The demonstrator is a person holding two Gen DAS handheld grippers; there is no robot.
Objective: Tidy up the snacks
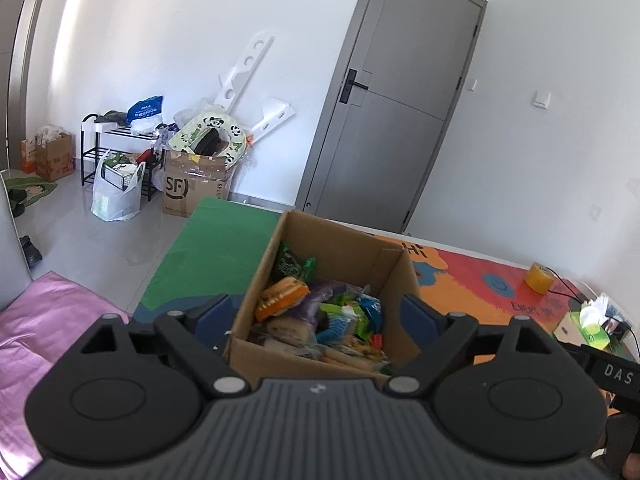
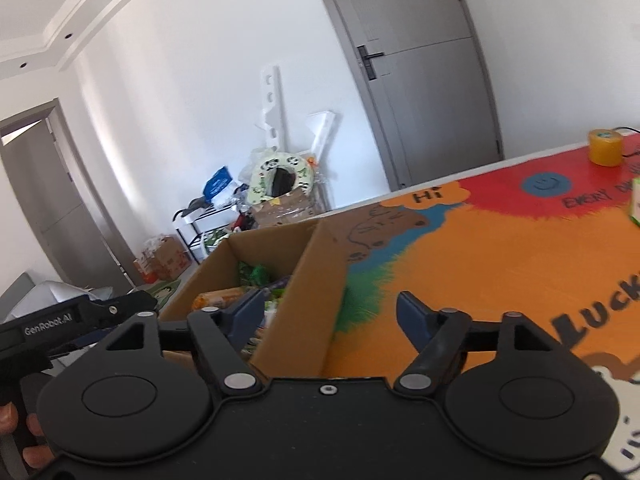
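Observation:
An open cardboard box (image 1: 336,240) full of wrapped snacks (image 1: 320,312) stands on a colourful mat. My left gripper (image 1: 316,316) is open and empty, its fingers spread on either side of the box's near end. In the right wrist view the same box (image 2: 304,280) sits at the left with snacks (image 2: 248,280) showing inside. My right gripper (image 2: 332,312) is open and empty. Its left finger (image 2: 248,312) is over the box's inside and its right finger is over the mat, so the jaws straddle the box's right wall.
The mat (image 2: 500,248) covers the table. A yellow tape roll (image 1: 539,278) (image 2: 605,147) and a green tissue box (image 1: 596,324) stand at the far right. A pink cloth (image 1: 44,320) lies at the left. Bags, boxes and a rack (image 1: 120,160) stand by the far wall.

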